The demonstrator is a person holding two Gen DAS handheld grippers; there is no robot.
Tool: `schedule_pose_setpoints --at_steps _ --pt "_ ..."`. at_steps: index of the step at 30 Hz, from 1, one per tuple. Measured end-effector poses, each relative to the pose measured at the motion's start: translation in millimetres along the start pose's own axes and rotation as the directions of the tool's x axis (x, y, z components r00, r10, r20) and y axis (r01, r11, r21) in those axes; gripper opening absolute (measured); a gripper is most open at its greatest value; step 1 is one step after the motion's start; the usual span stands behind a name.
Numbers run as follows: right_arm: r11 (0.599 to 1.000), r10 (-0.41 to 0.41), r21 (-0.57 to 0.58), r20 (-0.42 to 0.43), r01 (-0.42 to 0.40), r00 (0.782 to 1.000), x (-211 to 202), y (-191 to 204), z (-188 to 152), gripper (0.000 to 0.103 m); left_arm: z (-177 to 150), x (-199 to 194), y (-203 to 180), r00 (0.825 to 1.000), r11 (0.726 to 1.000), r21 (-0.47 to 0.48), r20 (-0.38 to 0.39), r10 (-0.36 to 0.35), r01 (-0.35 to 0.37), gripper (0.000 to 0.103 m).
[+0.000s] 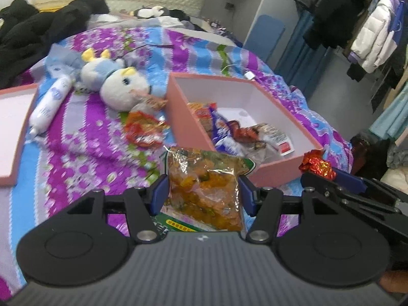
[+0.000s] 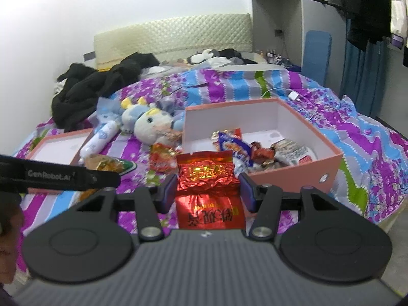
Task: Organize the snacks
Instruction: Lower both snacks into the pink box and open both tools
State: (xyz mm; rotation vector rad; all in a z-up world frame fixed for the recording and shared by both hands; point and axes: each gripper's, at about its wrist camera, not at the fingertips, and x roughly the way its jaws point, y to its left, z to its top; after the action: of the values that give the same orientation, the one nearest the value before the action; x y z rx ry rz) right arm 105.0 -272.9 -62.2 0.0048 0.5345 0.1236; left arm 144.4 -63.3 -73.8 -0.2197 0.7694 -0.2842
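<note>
A pink open box (image 1: 183, 112) (image 2: 293, 172) sits on the bed and holds several snack packets (image 1: 229, 130) (image 2: 255, 150). My left gripper (image 1: 204, 191) is shut on a clear green-edged snack bag with orange contents (image 1: 206, 183), held just in front of the box's near left wall; the bag also shows in the right wrist view (image 2: 109, 164). My right gripper (image 2: 207, 191) is shut on a red foil packet (image 2: 206, 178), held in front of the box's near corner; it also shows in the left wrist view (image 1: 317, 164). Loose red snack packets (image 1: 144, 130) (image 2: 163, 159) lie left of the box.
A plush toy (image 1: 119, 84) (image 2: 148, 122), a white tube (image 1: 48, 104) (image 2: 99, 140) and the pink box lid (image 1: 12, 132) (image 2: 58, 148) lie to the left on the purple-blue bedspread. Black clothes (image 2: 97, 86) are piled by the headboard. A charger cable (image 2: 293, 95) lies behind the box.
</note>
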Motion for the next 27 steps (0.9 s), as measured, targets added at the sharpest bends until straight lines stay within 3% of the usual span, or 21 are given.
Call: schedule_pose_setpoints --at_steps 10,15,27 --pt "0.998 -0.06 0.011 0.011 0.06 0.998 60 -54 40 0.055 70 75 -37 0.998 0.997 0.044 0.007 -0.058 0.058 0.064" --pt "0.997 -0.07 0.035 -0.015 0.07 0.997 96 -81 49 0.055 97 122 -54 0.997 0.995 0.065 -0.029 -0.075 0.077 0.064" --pt "0.991 -0.079 0.094 -0.122 0.091 0.989 170 -122 40 0.055 122 216 -71 0.989 0.994 0.06 -0.114 -0.089 0.096 0.064"
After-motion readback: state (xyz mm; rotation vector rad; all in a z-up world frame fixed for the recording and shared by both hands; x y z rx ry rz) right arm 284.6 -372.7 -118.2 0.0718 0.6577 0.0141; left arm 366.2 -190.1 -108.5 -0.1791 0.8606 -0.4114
